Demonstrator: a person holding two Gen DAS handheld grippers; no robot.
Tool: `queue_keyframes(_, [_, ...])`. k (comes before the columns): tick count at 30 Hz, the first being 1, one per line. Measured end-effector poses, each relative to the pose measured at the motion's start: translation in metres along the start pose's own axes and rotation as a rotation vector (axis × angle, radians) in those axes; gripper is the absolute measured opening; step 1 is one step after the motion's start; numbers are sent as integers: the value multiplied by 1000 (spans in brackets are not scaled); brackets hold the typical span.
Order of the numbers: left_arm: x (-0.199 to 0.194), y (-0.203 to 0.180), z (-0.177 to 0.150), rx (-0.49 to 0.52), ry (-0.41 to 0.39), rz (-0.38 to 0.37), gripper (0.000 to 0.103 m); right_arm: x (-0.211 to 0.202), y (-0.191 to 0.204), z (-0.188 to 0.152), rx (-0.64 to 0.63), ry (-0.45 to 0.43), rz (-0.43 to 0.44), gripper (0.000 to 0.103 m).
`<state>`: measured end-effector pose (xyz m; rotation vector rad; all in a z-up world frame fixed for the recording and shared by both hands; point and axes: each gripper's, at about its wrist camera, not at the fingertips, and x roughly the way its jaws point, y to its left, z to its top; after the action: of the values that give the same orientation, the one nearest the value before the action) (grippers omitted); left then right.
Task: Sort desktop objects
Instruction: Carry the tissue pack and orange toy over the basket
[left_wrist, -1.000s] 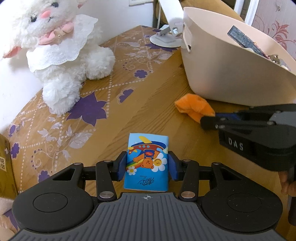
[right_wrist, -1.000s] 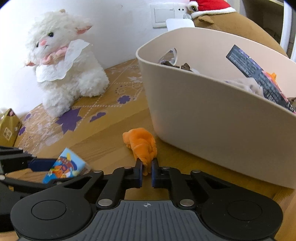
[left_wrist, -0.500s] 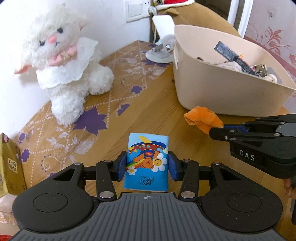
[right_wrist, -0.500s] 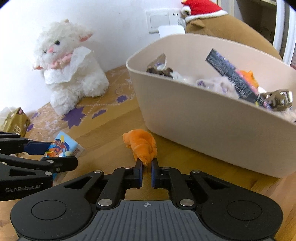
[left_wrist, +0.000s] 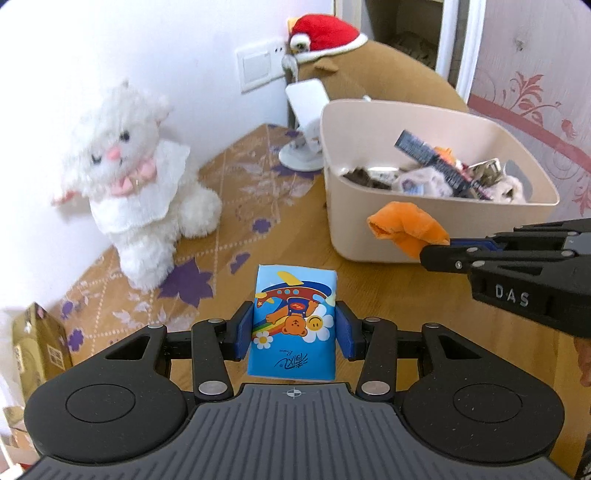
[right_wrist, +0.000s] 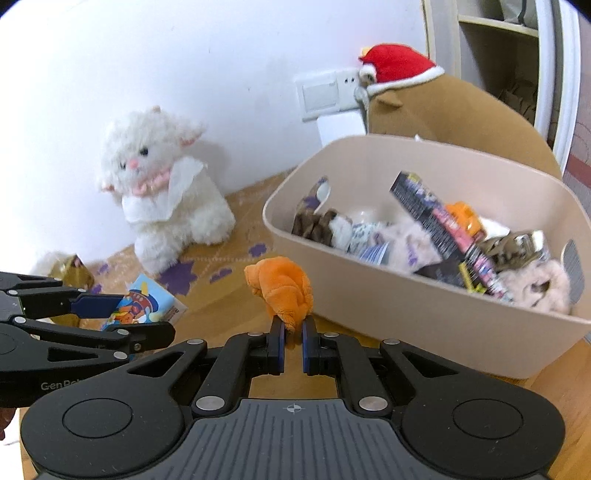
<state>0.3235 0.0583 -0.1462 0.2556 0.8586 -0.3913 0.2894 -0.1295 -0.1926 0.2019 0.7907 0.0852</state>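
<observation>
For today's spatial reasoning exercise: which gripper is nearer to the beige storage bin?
Right. The right gripper, shut on the orange plush toy, hangs just before the beige storage bin's near wall. The left gripper, holding the blue tissue pack, sits farther back.

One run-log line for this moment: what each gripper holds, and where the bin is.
left gripper: shut on blue tissue pack | right gripper: shut on orange plush | beige bin: on table, ahead, part-filled

You have, far left, one white plush lamb (left_wrist: 136, 181); far right, one brown plush (left_wrist: 380, 74) with red hat (left_wrist: 325, 31); wall switch (left_wrist: 258, 70).
</observation>
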Motion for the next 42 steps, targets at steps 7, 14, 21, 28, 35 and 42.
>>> queue_keyframes(7, [-24,-15,24,26,-50,4,46,-34,-15,16,23,-58,20,8])
queue_keyframes(14, [-40,-39,56,59,-94,13,46,-57,-32,44,13,-113,27,8])
queue_keyframes(21, [-38,-63,91,69,-112,33,46,-71,-57,70,9,-159,57,8])
queue_keyframes(28, [-14,-93,128,61,-107,32,46,-66,-101,93,9,-149,62,8])
queue_keyframes(35, [25,-126,153,77,-70,35,46,-46,-156,109,0,-94,48,8])
queue_keyframes(42, [58,-151,166,78,-30,30,46,-26,-193,119,-22,-50,48,8])
